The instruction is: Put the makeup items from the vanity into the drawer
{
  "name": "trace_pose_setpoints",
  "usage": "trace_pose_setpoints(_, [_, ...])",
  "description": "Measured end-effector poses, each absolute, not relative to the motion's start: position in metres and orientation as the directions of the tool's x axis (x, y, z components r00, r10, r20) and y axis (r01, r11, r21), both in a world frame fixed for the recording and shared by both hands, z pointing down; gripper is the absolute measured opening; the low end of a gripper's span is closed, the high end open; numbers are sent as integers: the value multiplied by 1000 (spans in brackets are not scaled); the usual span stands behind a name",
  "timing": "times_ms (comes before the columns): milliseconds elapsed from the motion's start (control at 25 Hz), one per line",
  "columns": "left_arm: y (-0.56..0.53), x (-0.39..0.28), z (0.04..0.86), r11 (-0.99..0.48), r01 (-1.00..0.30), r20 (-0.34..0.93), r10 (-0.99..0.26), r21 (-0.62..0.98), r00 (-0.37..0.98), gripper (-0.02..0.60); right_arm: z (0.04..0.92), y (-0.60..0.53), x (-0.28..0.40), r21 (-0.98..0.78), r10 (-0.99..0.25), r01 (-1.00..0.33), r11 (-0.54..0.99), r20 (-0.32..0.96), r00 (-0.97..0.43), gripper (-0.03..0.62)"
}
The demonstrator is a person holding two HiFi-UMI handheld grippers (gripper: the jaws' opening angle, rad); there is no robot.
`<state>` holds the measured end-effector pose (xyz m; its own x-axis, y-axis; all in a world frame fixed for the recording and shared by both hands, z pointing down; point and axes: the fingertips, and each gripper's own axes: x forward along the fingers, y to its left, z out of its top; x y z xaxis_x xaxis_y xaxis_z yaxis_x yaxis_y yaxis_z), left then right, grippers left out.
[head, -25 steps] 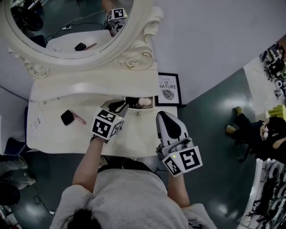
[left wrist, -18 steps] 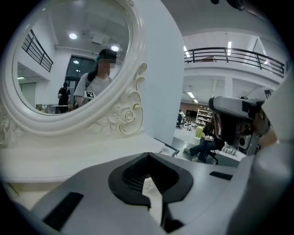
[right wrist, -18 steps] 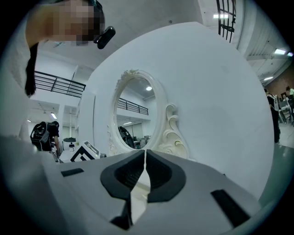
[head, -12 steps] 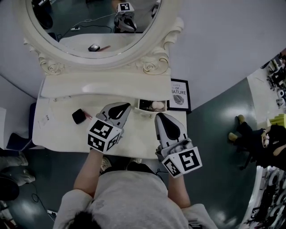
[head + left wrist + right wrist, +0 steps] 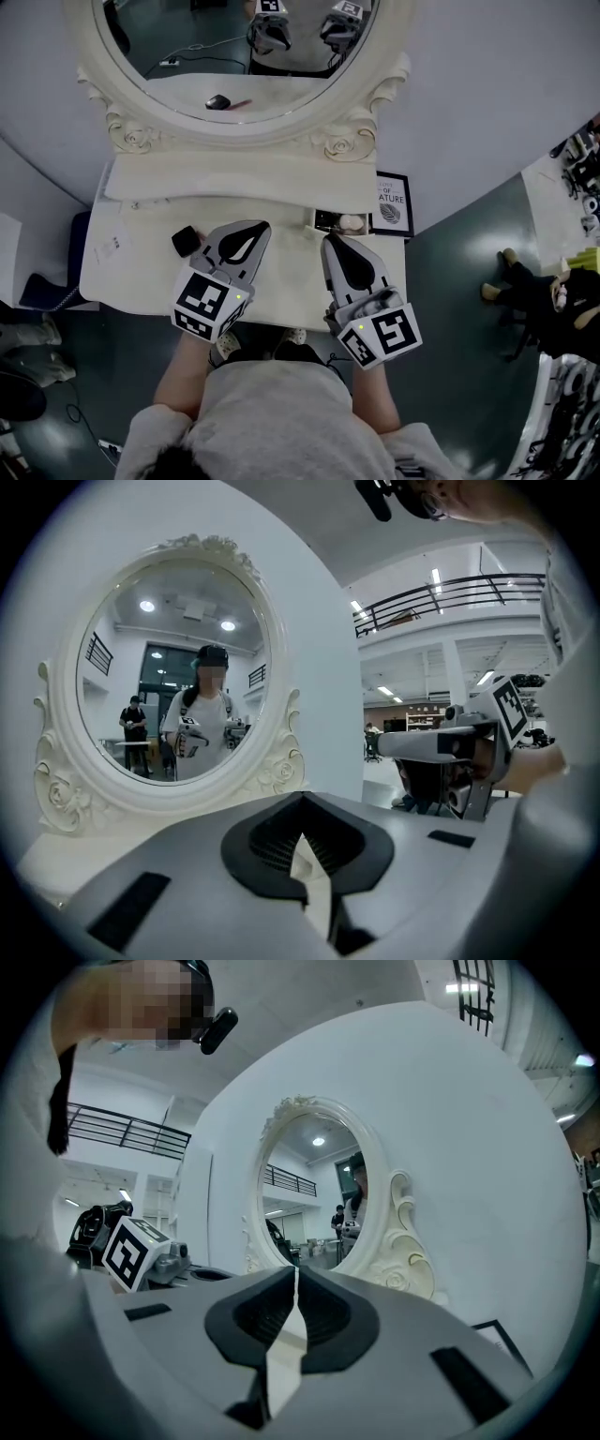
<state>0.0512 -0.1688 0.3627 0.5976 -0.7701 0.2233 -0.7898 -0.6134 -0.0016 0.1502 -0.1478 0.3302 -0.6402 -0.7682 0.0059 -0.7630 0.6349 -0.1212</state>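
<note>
The white vanity (image 5: 281,281) has a small drawer (image 5: 323,221) standing open at its back right, with a pale pink round item (image 5: 352,223) inside. A black compact (image 5: 184,241) lies on the top at the left, just beside my left gripper (image 5: 263,227). The mirror's reflection shows a thin pink stick next to that compact. My left gripper (image 5: 302,803) is shut and empty, its tips a little left of the drawer. My right gripper (image 5: 327,240) hovers just in front of the drawer, also shut with nothing in it (image 5: 295,1274).
A large oval mirror (image 5: 253,56) in an ornate white frame rises behind the table. A small framed print (image 5: 394,208) leans at the right end, beside the drawer. A paper tag (image 5: 117,246) lies at the table's left. The person's body is against the front edge.
My left gripper has drawn back from the open drawer toward the near left and its jaws have closed empty. The right gripper has hardly moved. The head view has tilted, so the table sits lower.
</note>
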Motion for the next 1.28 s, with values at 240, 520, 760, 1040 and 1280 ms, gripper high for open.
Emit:
trace_pose_setpoints(240, [-152, 19, 345, -585, -811, 179, -800, -21, 572, 14, 324, -142, 125, -110, -762, -757, 644, -1, -648, 28])
trace_pose_setpoints(520, [-136, -21, 319, -542, -840, 101, -836, -4, 539, 15, 314, -132, 95, -88, -755, -751, 654, -13, -656, 28])
trace_pose_setpoints(760, [-123, -51, 297, -514, -858, 44, -857, 3, 513, 14, 305, -123, 72, -66, -751, -749, 660, -25, -660, 28])
trace_pose_setpoints(1040, [-109, -78, 278, -489, -872, -12, -872, -10, 489, 15, 293, -109, 52, -35, -752, -751, 659, -36, -658, 28])
trace_pose_setpoints(1280, [-97, -98, 270, -480, -877, -38, -876, -10, 480, 15, 284, -98, 37, -19, -758, -758, 652, -49, -651, 28])
